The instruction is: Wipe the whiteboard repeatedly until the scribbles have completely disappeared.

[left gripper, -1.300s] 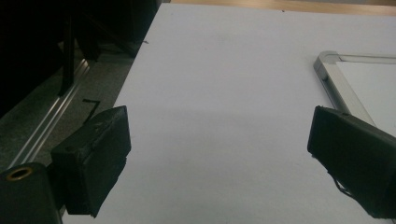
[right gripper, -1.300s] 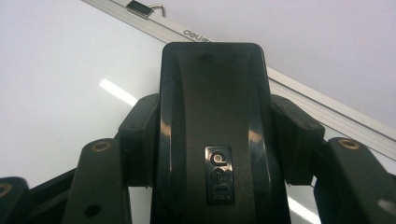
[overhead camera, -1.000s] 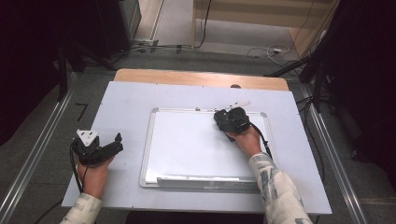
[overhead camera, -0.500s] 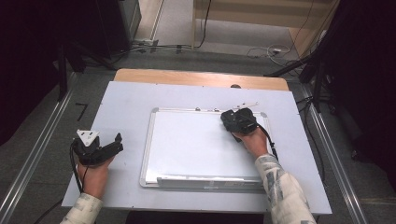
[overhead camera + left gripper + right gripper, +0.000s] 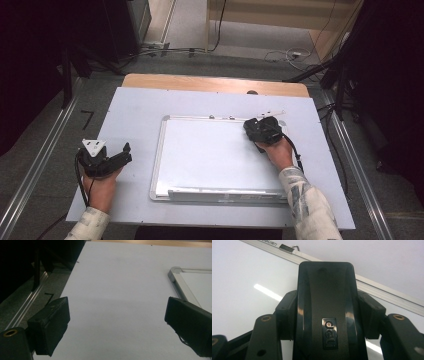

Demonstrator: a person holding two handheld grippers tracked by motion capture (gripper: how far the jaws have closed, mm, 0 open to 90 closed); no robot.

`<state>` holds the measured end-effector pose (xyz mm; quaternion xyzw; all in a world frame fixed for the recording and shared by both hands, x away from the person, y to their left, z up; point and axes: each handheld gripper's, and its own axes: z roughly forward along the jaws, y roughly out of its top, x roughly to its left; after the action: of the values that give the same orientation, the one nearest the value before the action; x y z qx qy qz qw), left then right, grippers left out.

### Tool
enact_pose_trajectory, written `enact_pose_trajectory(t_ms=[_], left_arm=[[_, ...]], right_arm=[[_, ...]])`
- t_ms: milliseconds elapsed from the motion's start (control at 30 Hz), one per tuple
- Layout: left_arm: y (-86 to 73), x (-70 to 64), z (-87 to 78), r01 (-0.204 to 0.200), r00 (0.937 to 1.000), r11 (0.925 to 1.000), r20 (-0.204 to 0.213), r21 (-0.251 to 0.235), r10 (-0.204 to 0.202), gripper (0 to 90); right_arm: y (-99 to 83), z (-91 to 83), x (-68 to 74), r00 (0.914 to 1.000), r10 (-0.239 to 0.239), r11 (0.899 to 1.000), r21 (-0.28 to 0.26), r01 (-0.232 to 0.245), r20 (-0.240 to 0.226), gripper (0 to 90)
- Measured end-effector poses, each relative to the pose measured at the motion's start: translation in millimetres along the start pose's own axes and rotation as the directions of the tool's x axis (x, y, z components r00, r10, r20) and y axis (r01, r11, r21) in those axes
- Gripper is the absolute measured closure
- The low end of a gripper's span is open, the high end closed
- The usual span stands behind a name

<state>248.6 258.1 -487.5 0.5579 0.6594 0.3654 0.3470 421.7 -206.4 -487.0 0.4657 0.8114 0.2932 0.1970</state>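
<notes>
Black eraser (image 5: 327,312), long axis toward 12 o'clock, sits clamped in the right claw (image 5: 264,131) over the whiteboard's (image 5: 210,155) 1 o'clock corner; left claw (image 5: 122,155) gapes wide, empty, at the desk's (image 5: 140,105) 8 o'clock.

glossy black plastic eraser (image 5: 327,315) — smooth, reflective; rectangular whiteboard (image 5: 220,155), shiny white face with brushed metal frame — matt pale tabletop (image 5: 140,107).
</notes>
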Motion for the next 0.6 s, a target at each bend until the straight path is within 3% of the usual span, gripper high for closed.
enact_pose_trajectory(t_ms=[600], left_arm=[[-0.1, 0.0, 0.2, -0.002, 1.0000, 1.0000, -0.001, 0.002, 0.002, 6.3]], right_arm=[[-9.3, -6.4, -16.2, 0.9990, 0.036, 0.999, -0.006, -0.036, 0.029, 39.3]])
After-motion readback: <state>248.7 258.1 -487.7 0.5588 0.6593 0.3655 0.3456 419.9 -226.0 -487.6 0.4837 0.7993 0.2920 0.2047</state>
